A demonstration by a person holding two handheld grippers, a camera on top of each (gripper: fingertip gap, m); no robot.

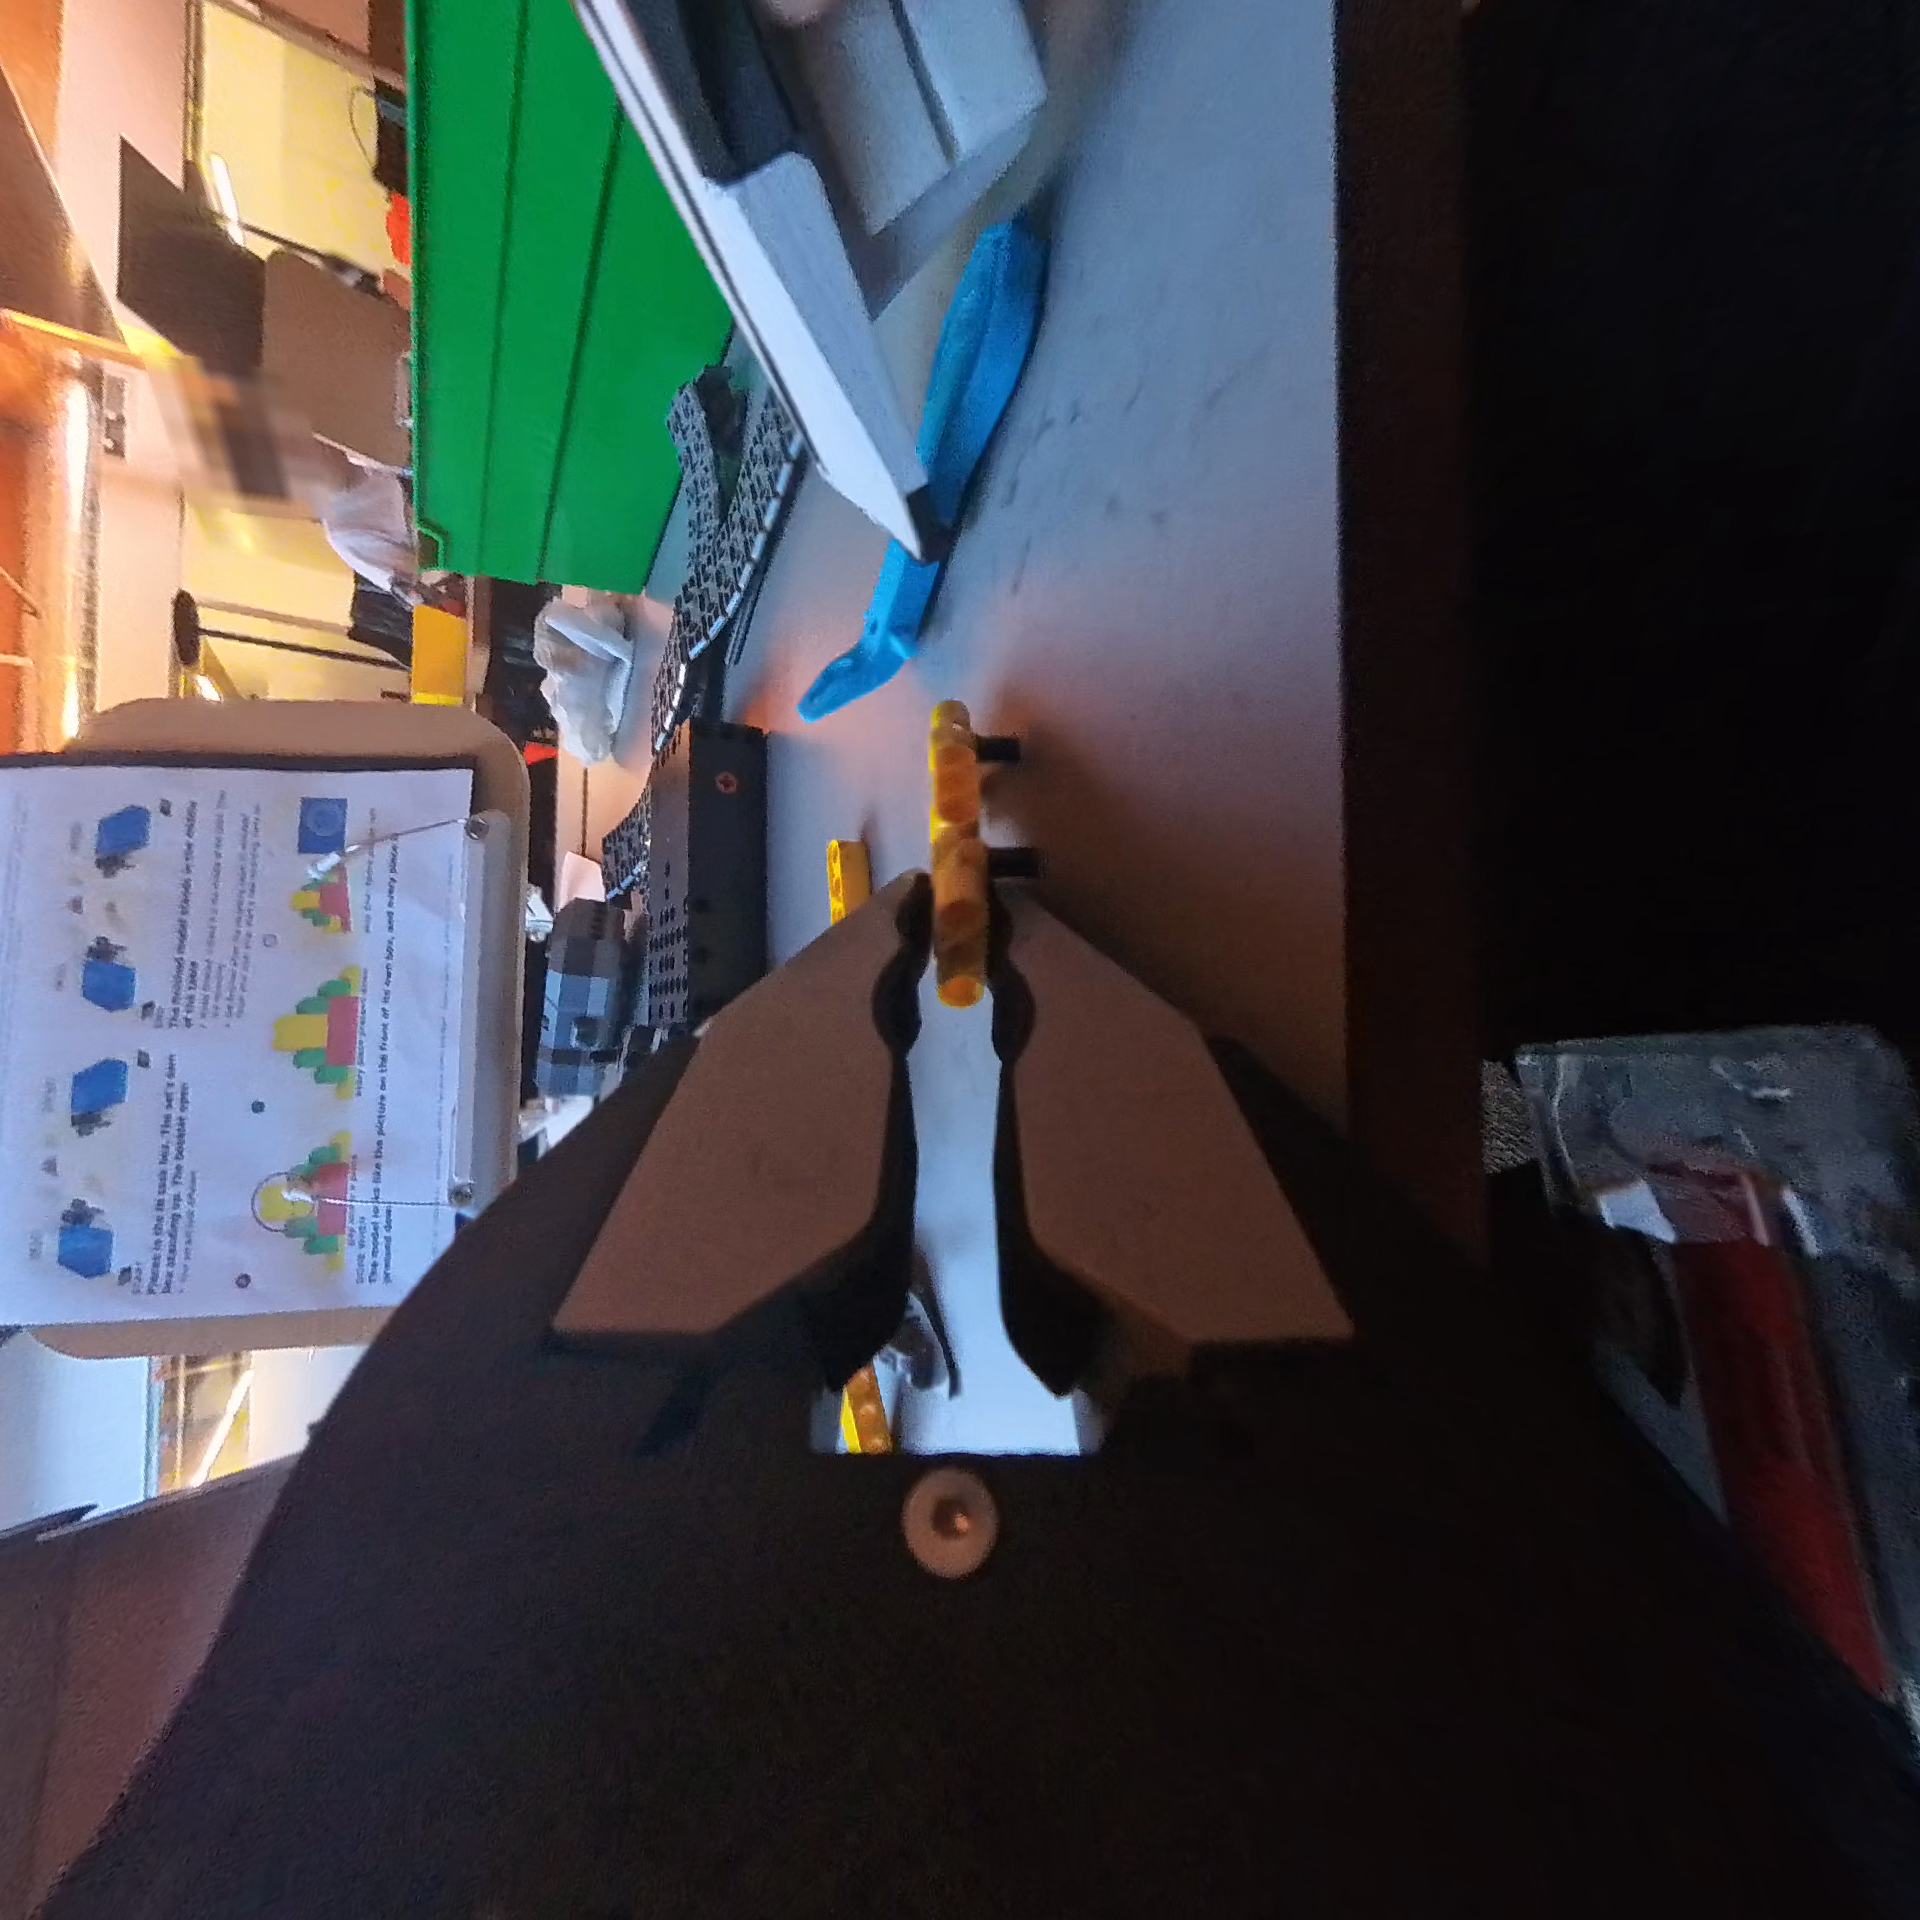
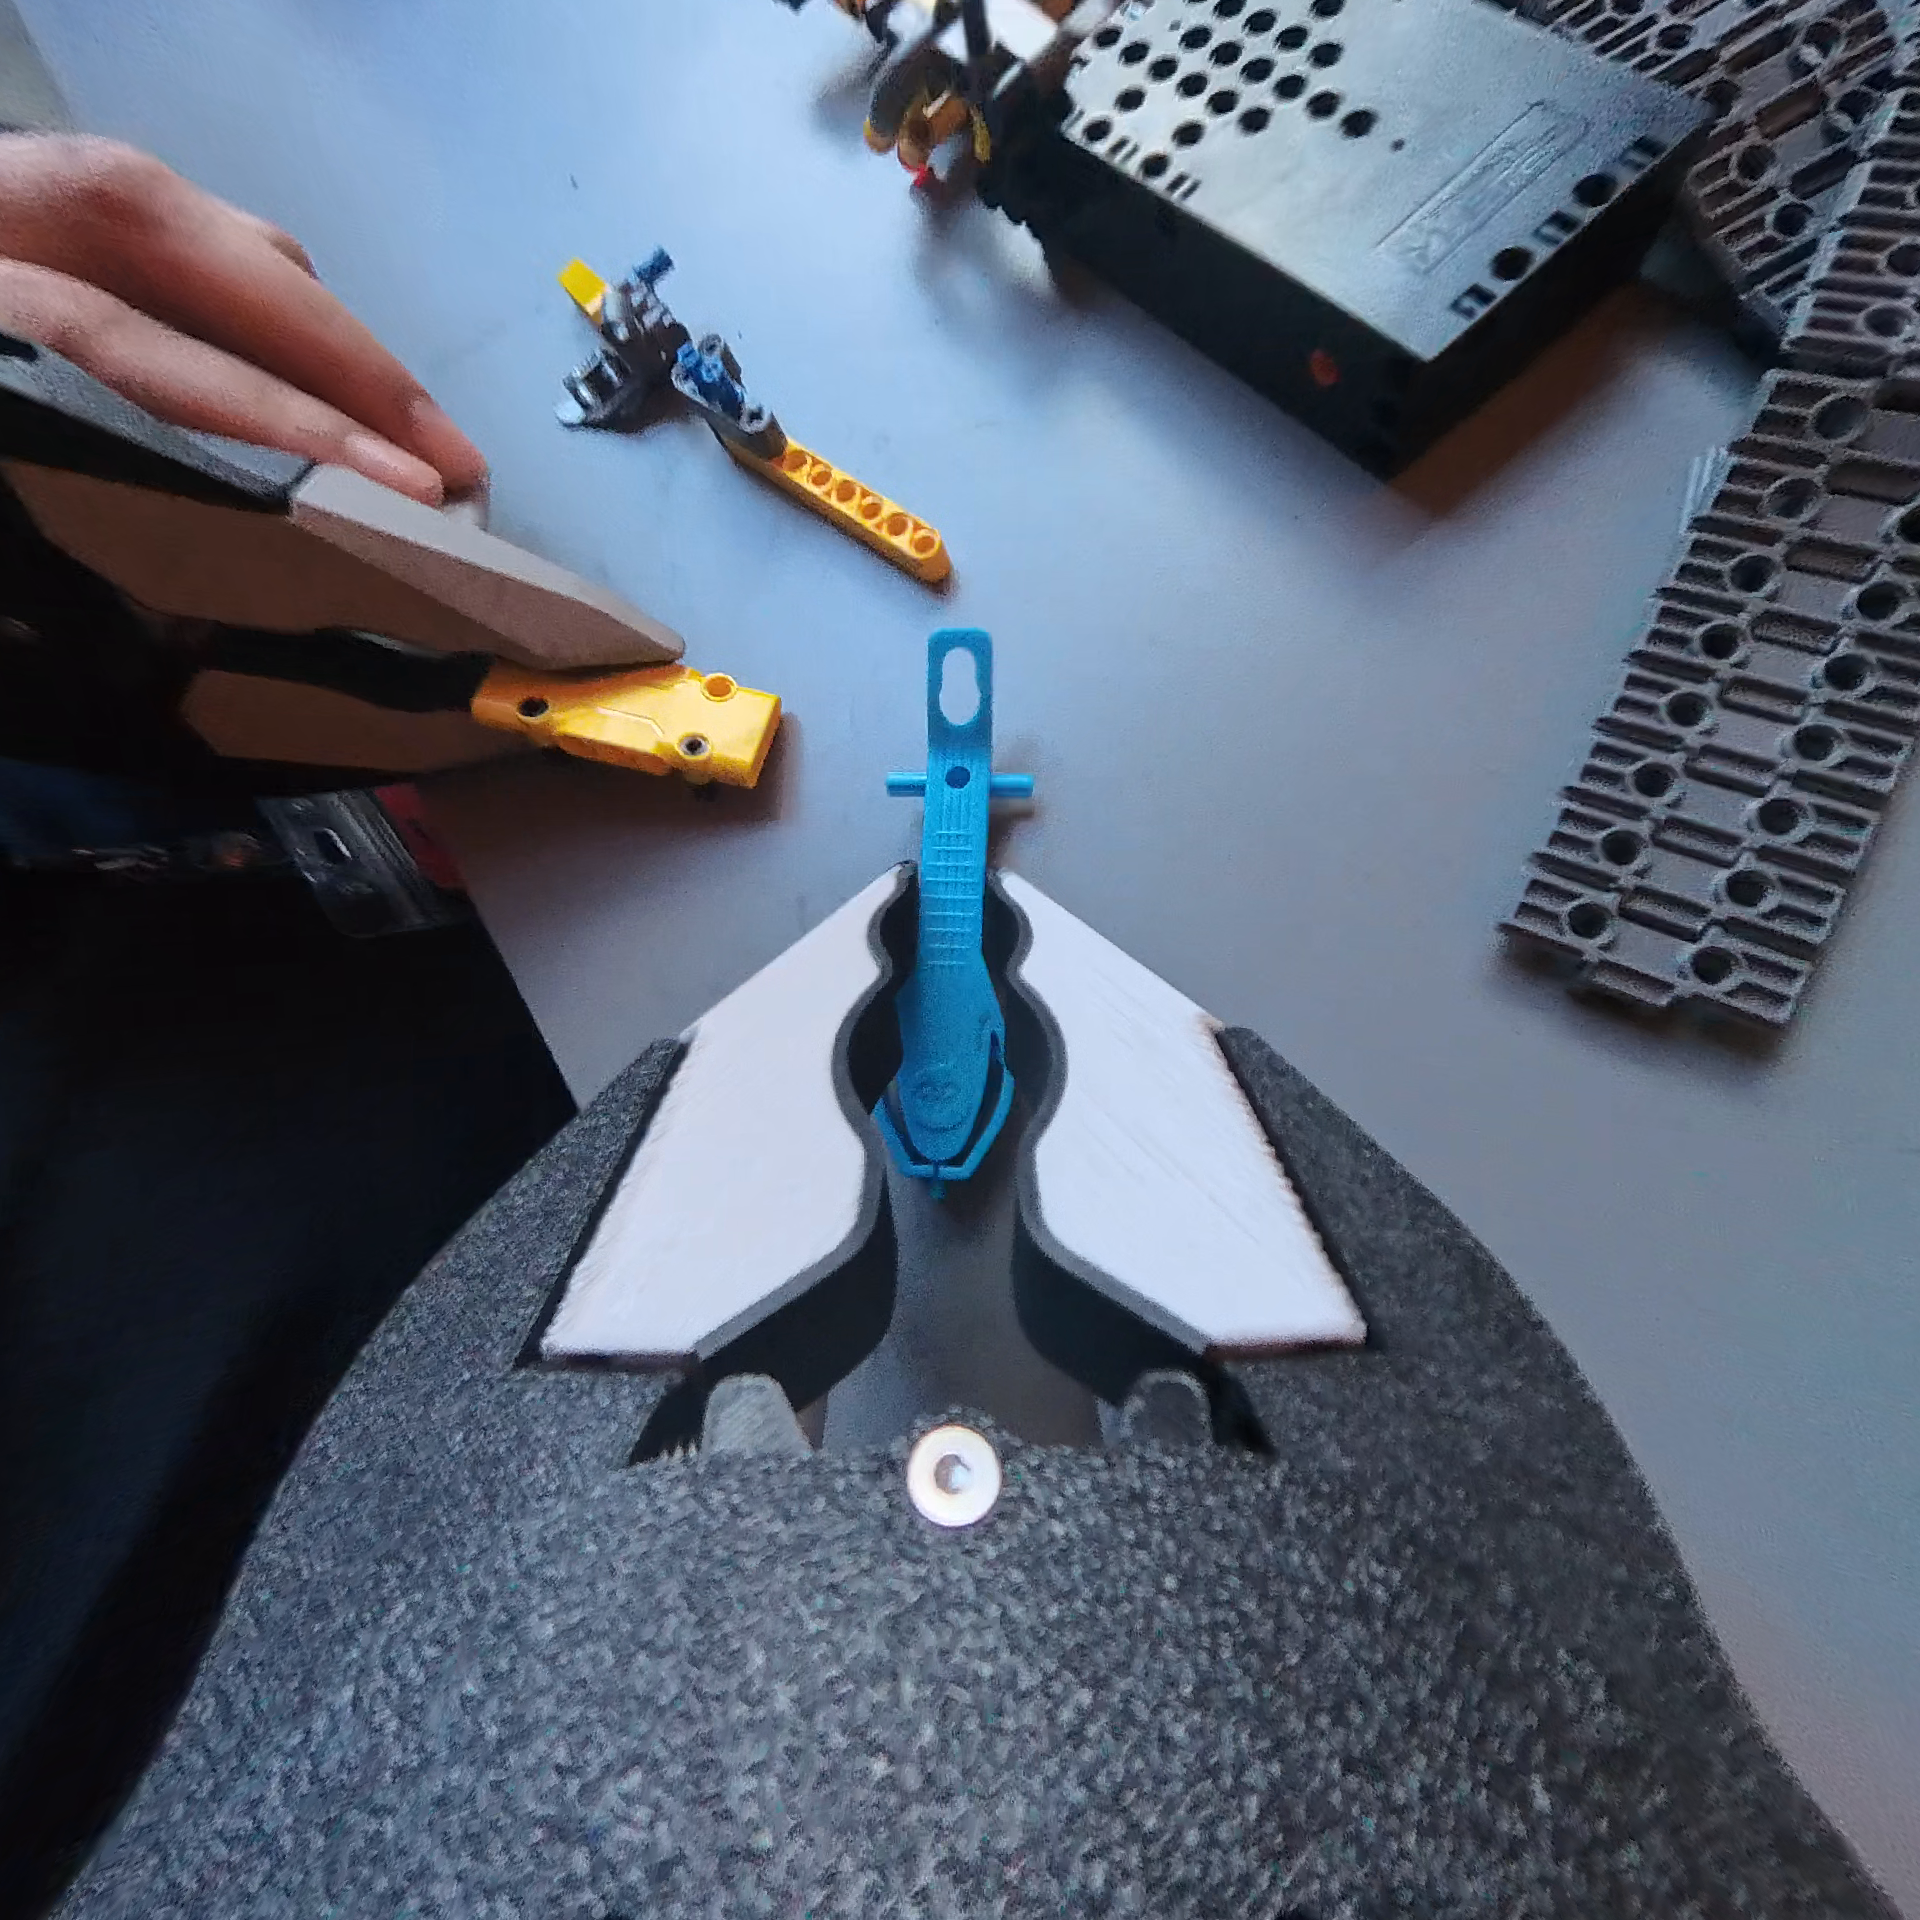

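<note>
My left gripper (image 1: 958, 904) is shut on a yellow panel piece (image 1: 956, 831) with two black pins sticking out of its side, held just above the grey table (image 1: 1174, 520). The same gripper (image 2: 613, 675) and yellow piece (image 2: 644, 722) show at the left in the right wrist view, with a hand (image 2: 208, 312) on the gripper. My right gripper (image 2: 951, 894) is shut on a blue brick-separator tool (image 2: 956, 894), whose slotted tip points forward over the table (image 2: 1247, 779). In the left wrist view the blue tool (image 1: 966, 416) lies beyond the yellow piece.
A yellow holed beam with dark and blue parts (image 2: 790, 457) lies ahead. A black perforated box (image 2: 1351, 197) and grey tread links (image 2: 1766, 727) are at the right. A green bin (image 1: 540, 312) and an instruction sheet on a stand (image 1: 239, 1039) are at the left. The table edge (image 1: 1351, 727) is close. One gripper's finger ends stand about 8 cm off the other's.
</note>
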